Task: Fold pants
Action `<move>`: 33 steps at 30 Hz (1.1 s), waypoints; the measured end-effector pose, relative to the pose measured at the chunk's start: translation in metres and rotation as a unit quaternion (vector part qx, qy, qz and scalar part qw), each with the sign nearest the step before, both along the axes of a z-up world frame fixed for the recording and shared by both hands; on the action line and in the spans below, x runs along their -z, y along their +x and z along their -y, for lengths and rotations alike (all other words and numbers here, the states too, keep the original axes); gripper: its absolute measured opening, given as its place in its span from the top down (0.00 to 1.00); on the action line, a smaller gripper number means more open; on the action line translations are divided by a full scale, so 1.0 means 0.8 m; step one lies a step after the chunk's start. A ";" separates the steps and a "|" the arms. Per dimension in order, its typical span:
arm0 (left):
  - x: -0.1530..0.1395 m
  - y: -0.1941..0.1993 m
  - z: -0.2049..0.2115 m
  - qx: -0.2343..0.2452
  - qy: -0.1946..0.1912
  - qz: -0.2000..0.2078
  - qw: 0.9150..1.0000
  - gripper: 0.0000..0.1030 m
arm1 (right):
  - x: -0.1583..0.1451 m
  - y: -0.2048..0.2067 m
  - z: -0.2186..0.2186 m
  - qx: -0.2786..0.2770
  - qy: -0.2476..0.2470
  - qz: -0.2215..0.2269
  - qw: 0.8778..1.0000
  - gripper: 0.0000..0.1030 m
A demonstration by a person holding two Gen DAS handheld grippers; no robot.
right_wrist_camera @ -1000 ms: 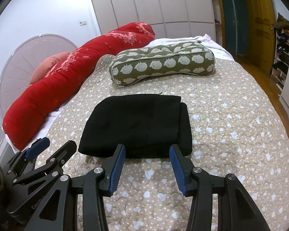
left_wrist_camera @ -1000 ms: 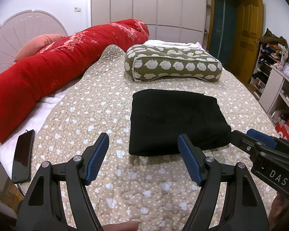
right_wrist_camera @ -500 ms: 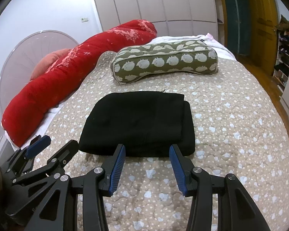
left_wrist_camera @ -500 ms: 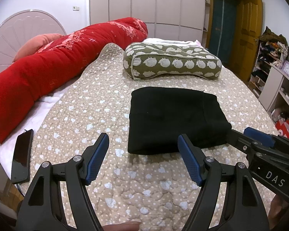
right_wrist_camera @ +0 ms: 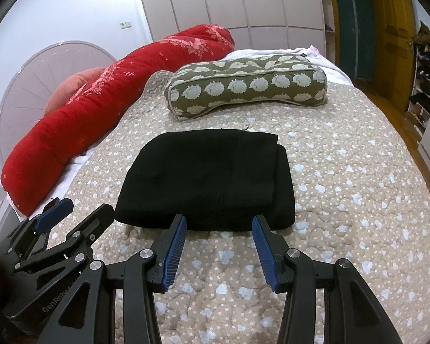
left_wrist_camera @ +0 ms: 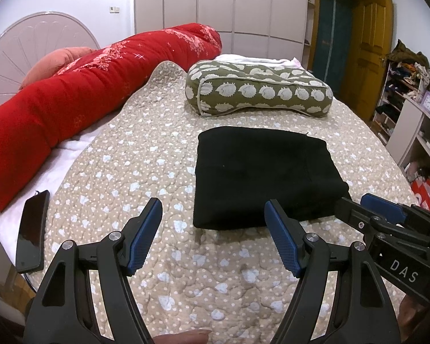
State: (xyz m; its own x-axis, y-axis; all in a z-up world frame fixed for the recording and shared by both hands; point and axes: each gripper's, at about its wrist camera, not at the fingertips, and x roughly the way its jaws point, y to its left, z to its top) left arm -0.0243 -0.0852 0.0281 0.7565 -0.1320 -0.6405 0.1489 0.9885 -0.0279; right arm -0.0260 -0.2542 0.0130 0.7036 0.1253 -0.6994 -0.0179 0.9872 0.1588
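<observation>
The black pants [left_wrist_camera: 261,175] lie folded into a thick rectangle on the beige dotted quilt [left_wrist_camera: 129,172], also in the right wrist view [right_wrist_camera: 209,177]. My left gripper [left_wrist_camera: 213,215] is open and empty, hovering just short of the pants' near left corner. My right gripper [right_wrist_camera: 219,229] is open and empty, just in front of the pants' near edge. The right gripper also shows at the right of the left wrist view [left_wrist_camera: 387,220], and the left gripper at the lower left of the right wrist view [right_wrist_camera: 57,229].
A green patterned pillow [left_wrist_camera: 258,89] lies behind the pants. A long red bolster [left_wrist_camera: 71,94] runs along the left. A black phone [left_wrist_camera: 33,229] lies at the bed's left edge. Shelves [left_wrist_camera: 415,114] and a yellow door [left_wrist_camera: 367,57] stand to the right.
Both grippers have drawn back slightly from the pants. The pants lie still.
</observation>
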 end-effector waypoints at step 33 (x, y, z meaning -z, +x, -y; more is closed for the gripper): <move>0.012 0.004 0.007 0.012 0.006 -0.005 1.000 0.28 | 0.023 -0.002 0.031 0.033 -0.004 -0.019 0.999 0.55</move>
